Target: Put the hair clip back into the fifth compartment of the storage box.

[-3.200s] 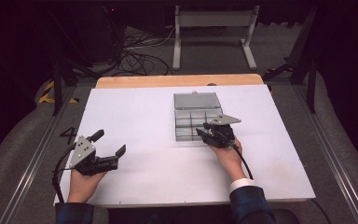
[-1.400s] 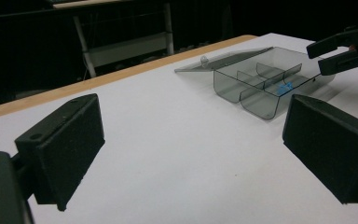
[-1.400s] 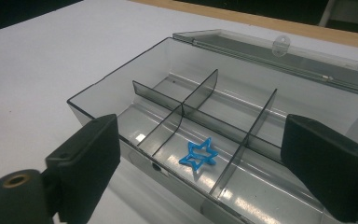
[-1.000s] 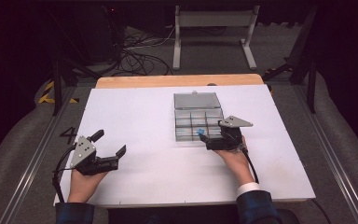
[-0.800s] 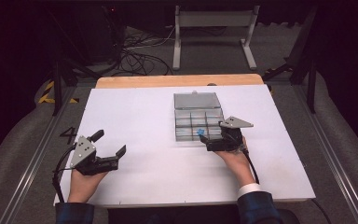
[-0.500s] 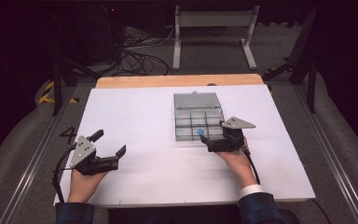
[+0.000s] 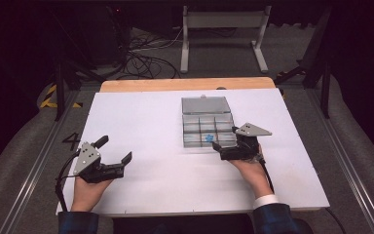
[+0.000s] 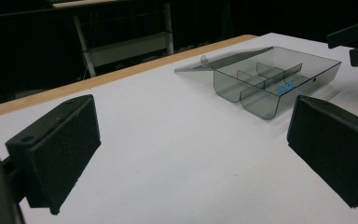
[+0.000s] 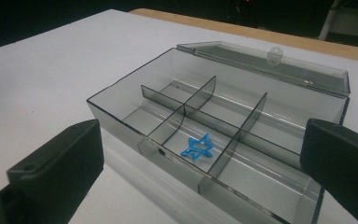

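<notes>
A clear grey compartment box (image 7: pixel 208 127) sat right of centre on the white tabletop (image 7: pixel 141 122) in the high view, its lid (image 7: pixel 205 104) laid open flat on the far side. A small blue star-shaped piece (image 9: pixel 197 147) lay in the middle compartment of the near row. The right tongs (image 7: pixel 223 144) hovered at the box's lower right corner, jaws spread apart and empty, framing the box in the right gripper view. The left tongs (image 7: pixel 114 155) rested at the lower left of the high view, well apart from the box, jaws likewise spread wide with nothing between them.
</notes>
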Demonstrator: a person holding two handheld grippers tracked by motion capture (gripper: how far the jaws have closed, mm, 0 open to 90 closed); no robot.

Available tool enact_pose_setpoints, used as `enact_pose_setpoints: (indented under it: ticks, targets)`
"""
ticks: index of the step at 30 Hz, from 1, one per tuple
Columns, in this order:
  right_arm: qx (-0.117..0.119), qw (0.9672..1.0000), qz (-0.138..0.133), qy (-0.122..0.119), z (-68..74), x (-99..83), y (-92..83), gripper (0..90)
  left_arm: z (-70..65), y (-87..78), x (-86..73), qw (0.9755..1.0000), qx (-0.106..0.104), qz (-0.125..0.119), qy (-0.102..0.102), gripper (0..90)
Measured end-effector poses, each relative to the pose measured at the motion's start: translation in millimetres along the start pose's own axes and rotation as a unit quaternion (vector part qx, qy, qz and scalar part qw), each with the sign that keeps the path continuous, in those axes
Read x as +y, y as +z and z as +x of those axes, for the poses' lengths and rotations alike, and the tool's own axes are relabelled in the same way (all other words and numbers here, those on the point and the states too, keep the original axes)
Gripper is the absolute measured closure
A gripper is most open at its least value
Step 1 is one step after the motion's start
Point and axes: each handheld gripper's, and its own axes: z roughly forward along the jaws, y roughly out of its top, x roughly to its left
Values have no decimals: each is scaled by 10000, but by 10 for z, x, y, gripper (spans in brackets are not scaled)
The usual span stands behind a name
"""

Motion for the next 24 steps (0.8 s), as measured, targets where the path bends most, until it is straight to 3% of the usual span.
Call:
enact_pose_setpoints:
  ticks: [24]
  targets:
    - [-84,9994,-315,98,-109,-31,-237,0,2,5,-7,10000,23,10,2,29]
